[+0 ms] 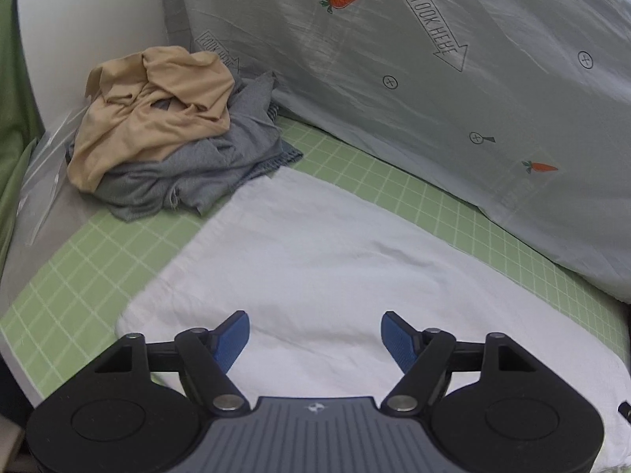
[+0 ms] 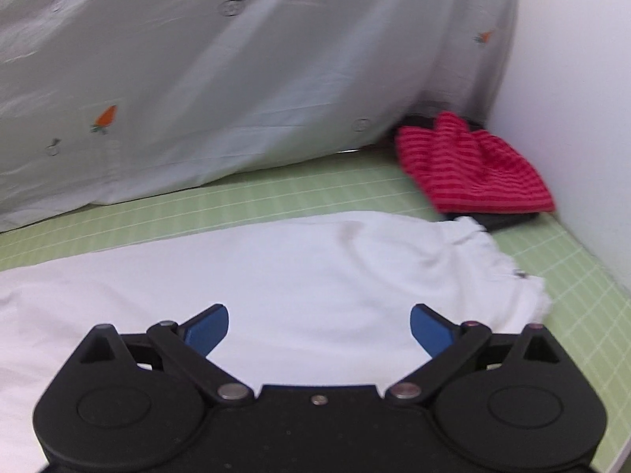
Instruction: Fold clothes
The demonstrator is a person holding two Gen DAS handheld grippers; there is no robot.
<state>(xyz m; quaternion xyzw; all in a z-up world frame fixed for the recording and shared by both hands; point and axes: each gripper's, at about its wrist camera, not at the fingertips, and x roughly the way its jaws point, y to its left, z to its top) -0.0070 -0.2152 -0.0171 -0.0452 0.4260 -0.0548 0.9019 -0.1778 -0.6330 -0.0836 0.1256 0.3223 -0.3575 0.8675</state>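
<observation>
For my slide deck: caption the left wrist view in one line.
Open left hand-held gripper above a flat white garment on the green checked sheet, unfolded beige and grey clothes piled beyond.

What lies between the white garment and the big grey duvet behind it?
Only a bare strip of green checked sheet separates the white garment from the grey duvet; both wrist views show it.

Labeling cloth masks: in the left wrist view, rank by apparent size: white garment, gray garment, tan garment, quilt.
1. quilt, fills the upper frame
2. white garment, close to the quilt and nearer the camera, so that order is unsure
3. gray garment, partly covered
4. tan garment, on top of it; these two look near alike
</observation>
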